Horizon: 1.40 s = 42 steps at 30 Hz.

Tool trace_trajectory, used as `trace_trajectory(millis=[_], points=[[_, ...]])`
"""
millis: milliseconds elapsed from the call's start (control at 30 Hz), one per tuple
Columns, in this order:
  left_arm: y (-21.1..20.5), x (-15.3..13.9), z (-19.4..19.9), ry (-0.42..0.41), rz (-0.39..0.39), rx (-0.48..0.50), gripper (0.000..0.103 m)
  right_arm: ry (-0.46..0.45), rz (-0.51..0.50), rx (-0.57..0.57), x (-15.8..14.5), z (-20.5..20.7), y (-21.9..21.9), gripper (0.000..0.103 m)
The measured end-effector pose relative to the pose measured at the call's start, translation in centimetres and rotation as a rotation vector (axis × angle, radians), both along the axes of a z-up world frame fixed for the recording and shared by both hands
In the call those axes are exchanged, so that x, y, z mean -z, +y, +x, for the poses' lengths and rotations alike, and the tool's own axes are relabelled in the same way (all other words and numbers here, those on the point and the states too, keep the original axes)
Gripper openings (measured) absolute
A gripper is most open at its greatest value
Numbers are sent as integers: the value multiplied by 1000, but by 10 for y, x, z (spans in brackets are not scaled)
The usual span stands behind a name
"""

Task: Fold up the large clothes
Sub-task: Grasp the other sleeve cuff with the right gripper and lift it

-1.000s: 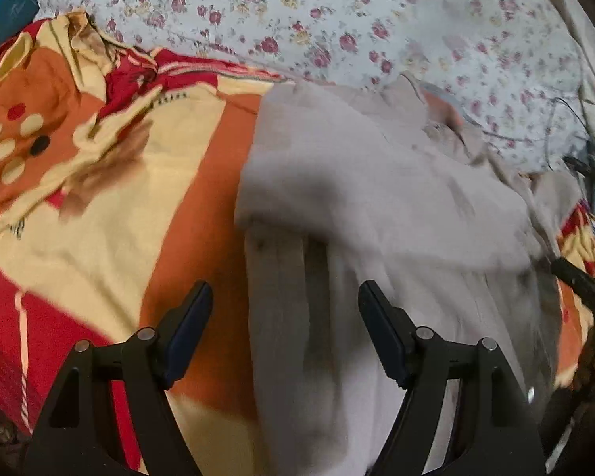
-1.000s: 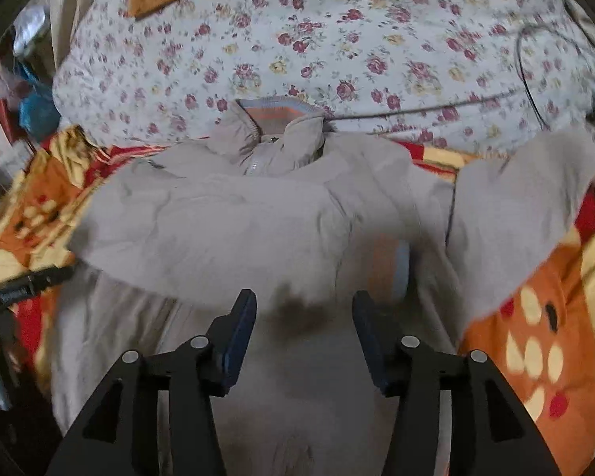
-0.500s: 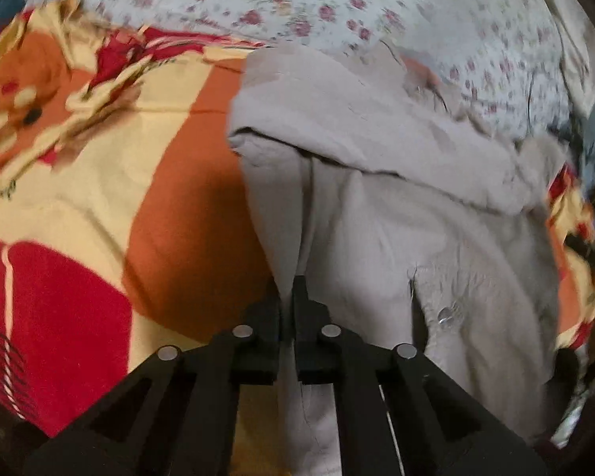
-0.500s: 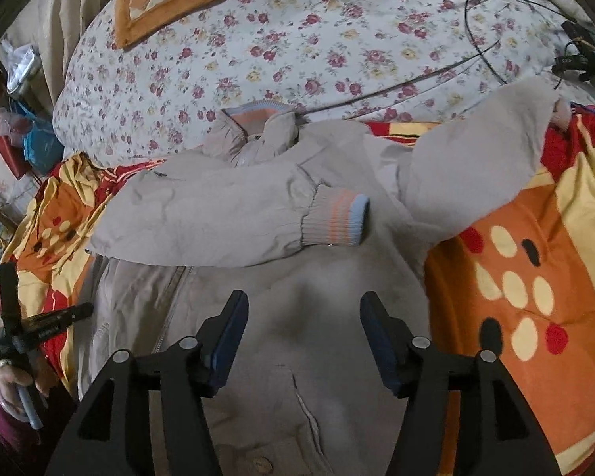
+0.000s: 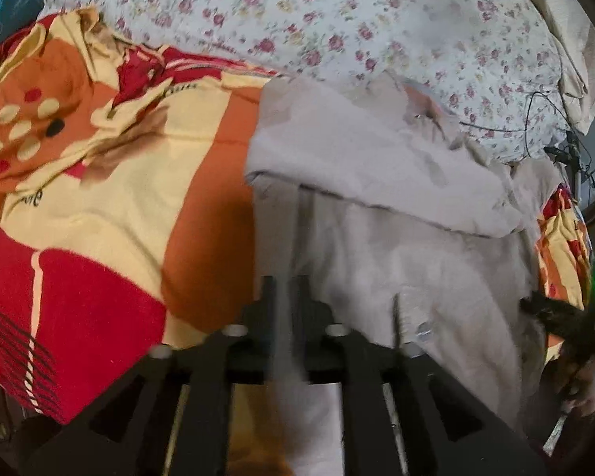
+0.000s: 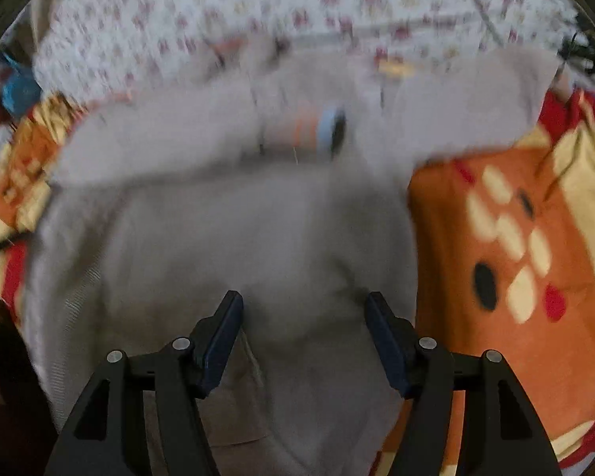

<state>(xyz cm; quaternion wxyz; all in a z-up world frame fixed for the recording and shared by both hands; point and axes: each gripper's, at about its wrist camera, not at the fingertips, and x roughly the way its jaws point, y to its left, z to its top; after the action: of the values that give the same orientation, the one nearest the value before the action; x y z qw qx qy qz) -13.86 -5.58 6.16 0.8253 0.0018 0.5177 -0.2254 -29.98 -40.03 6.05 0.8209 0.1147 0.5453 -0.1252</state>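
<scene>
A beige jacket [image 5: 396,246] lies spread on a bed, with one sleeve folded across its chest. That sleeve's orange and blue striped cuff [image 6: 317,131] shows in the blurred right wrist view. The other sleeve [image 6: 476,107] lies out to the right. My left gripper [image 5: 286,281] sits at the jacket's left edge. Its jaws are opening a little, and a fold of that edge still fills the narrow gap between them. My right gripper [image 6: 303,301] hangs over the jacket's [image 6: 238,238] lower body. Its jaws are opening wide, with only flat cloth beneath.
An orange, red and yellow blanket [image 5: 119,198] lies under the jacket and shows on its right too [image 6: 496,238]. Behind it is a floral sheet [image 5: 337,20] with a black cable [image 5: 535,119] on it. The other gripper [image 5: 559,317] and a hand [image 5: 583,380] show at the right edge.
My left gripper went from wide open to pinched on the jacket's left edge, then its jaws parted slightly. My right gripper dropped closer to the jacket's body and spread wider.
</scene>
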Motion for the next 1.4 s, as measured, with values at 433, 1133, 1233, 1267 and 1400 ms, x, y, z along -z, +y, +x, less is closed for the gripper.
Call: trace_trajectory(millis=[433,1133,1233,1267,1400], points=[[-46,-21,11,-40,-50,40,63,-168,-27,138,-53,-22,-53,66],[-74,4,34,51,-43,16,63,-395,-33,569,-71,10,-261,75],[-69,9,40,70,-35,-13,63,-405,-11,592,-66,37,-297,80],[-67,10,42,78,-39,-24,63,-404,-11,606,-64,44,-306,80],[-59,16,47,100,-41,-63,63,-477,68,688,-51,56,-340,76]])
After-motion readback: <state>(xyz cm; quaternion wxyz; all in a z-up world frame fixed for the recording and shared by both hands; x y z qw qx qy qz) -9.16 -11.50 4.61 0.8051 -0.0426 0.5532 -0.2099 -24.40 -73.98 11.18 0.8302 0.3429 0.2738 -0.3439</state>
